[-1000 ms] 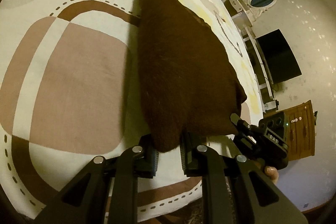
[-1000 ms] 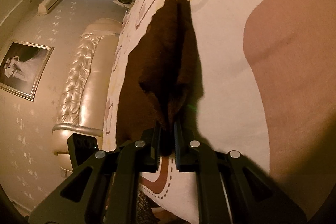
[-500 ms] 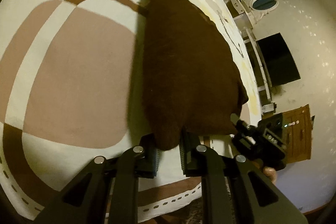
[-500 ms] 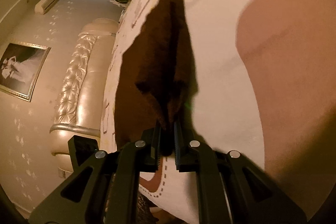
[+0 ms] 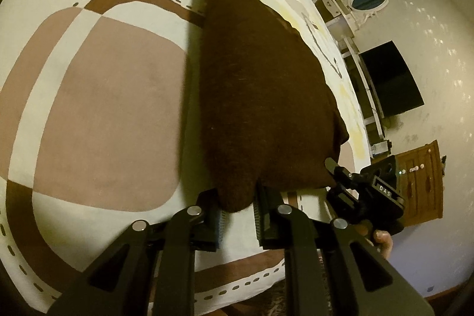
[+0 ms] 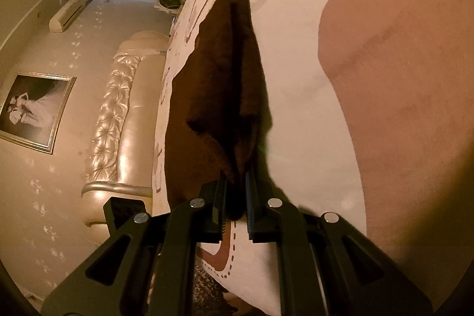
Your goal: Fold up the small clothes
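A dark brown fuzzy garment [image 5: 260, 96] lies on the patterned bed cover [image 5: 112, 114], its near edge lifted. My left gripper [image 5: 237, 206] is shut on its near left corner. My right gripper [image 6: 235, 194] is shut on its near right corner; in the right wrist view the garment [image 6: 225, 85] hangs doubled in a fold running away from the jaws. The right gripper also shows in the left wrist view [image 5: 367, 188], at the garment's right corner.
The bed cover [image 6: 385, 79] is cream with brown and pink rounded shapes. A padded headboard [image 6: 118, 114] and a framed picture [image 6: 32, 111] are left of the bed. A dark screen [image 5: 388, 79] and a wooden cabinet [image 5: 420, 182] stand by the right wall.
Both grippers keep their hold. The garment and the bed pattern shifted slightly in the views, then drifted back; the fold looks about the same.
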Demonstrator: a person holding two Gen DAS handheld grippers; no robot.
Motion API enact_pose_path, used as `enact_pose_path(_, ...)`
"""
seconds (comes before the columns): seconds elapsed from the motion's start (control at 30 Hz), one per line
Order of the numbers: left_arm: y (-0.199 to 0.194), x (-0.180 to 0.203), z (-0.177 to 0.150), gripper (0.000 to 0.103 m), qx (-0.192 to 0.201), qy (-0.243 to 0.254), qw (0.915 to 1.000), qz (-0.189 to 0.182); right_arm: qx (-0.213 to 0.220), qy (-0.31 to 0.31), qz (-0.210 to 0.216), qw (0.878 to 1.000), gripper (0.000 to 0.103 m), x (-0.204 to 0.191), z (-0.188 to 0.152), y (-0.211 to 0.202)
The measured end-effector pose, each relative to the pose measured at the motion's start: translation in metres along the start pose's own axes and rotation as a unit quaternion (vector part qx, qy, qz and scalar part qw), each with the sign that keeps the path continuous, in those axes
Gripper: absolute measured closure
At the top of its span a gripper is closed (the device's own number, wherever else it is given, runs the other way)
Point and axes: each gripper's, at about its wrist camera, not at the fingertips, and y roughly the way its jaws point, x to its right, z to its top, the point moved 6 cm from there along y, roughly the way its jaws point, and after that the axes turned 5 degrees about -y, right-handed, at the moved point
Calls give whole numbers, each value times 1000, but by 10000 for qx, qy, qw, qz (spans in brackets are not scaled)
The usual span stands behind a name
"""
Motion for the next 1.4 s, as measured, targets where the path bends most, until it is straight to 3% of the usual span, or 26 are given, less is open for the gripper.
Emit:
enact_pose_path(0.1,-1,1,0,81,48,27,10000,19,-12,21,22,10000,92,0,0,-1)
enact_pose_path(0.2,-1,1,-2,69,33,-25,10000,-71,12,138,32,9999,90,4,-1,-6)
enact_pose_path(0.33,-6,6,-6,48,84,60,9999,-77,77,220,-60,9997,79,6,-4,-16)
enact_pose_path(0.47,-16,15,-14,30,317,390,9983,279,156,165,-239,9995,67,2,-11,-26)
enact_pose_path(0.57,-22,16,-20,27,421,610,9956,579,206,56,-400,9990,58,-2,-17,-32)
enact_pose_path(0.73,-37,19,-25,21,849,959,9837,1260,395,-88,-808,9959,46,-7,-29,-42)
enact_pose_path(0.93,-56,21,-27,17,1357,1386,9614,1950,482,-302,-1332,9895,35,-17,-44,-45)
enact_pose_path(1.07,-67,25,-30,17,1693,1639,9441,2306,682,-640,-1829,9787,31,-25,-52,-47)
enact_pose_path(1.27,-73,28,-38,17,1812,1825,9321,2549,903,-1500,-2924,9401,23,-36,-72,-50)
enact_pose_path(1.4,-74,27,-45,17,1756,1928,9262,2723,968,-1737,-3264,9241,22,-38,-76,-47)
